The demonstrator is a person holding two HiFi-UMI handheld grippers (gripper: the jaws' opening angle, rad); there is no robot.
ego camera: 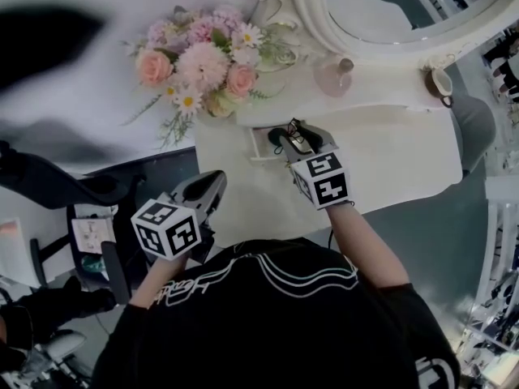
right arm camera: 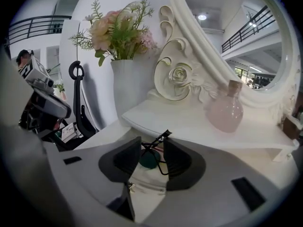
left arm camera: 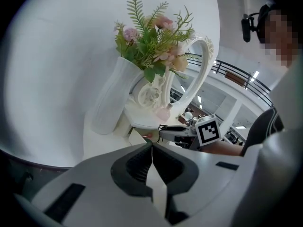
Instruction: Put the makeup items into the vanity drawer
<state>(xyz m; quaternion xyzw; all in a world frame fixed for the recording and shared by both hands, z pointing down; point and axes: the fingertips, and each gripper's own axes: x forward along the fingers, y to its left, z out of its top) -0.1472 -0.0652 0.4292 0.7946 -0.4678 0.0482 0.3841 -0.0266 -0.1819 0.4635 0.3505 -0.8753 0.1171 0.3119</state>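
The white vanity's small drawer stands open at the tabletop's left end. My right gripper hangs just over it, shut on a black wire eyelash curler that stands up between its pads. Under the jaws, in the right gripper view, a dark green round item shows; I cannot tell whether it lies in the drawer. My left gripper is off the table's left edge, lower than the right, its jaws shut on nothing. From there I see the drawer's corner.
A white vase of pink flowers stands at the table's back left. A pink glass bottle sits on the raised shelf below the oval mirror. A small jar is at the far right. Black stand equipment is left of the table.
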